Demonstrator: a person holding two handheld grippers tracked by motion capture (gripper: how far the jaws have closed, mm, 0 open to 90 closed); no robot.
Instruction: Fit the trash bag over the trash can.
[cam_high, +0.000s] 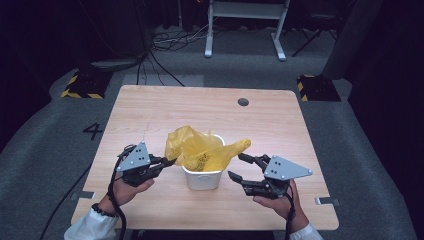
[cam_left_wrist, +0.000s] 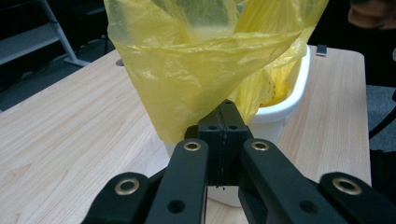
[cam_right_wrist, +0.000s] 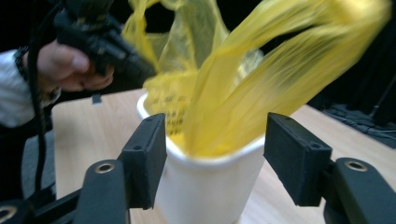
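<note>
A light wooden counter (cam_high: 150, 115) carries everything, and near its front middle a small white bin (cam_high: 202, 179) stands upright, its open mouth pointing straight up. A yellow plastic bag (cam_high: 200, 147) is seated inside the bin, its loose top spilling above the rim; one flap rises toward the left, and a longer tongue is stretched out to the right, so the bag's long axis runs roughly left to right across the counter. The film is judged thin, very light, limp and somewhat slippery, easily torn if tugged hard; it is best taken at the free edges, not the bunched middle. The bin looks stiff but light, likely to shift if the bag is pulled sideways. The left hand-held gripper (cam_left_wrist: 224, 122) is clamped on the bag's left edge, jaws pressed together. The right hand-held gripper (cam_right_wrist: 212, 163) is held apart, the bin between its jaws, untouched.
</note>
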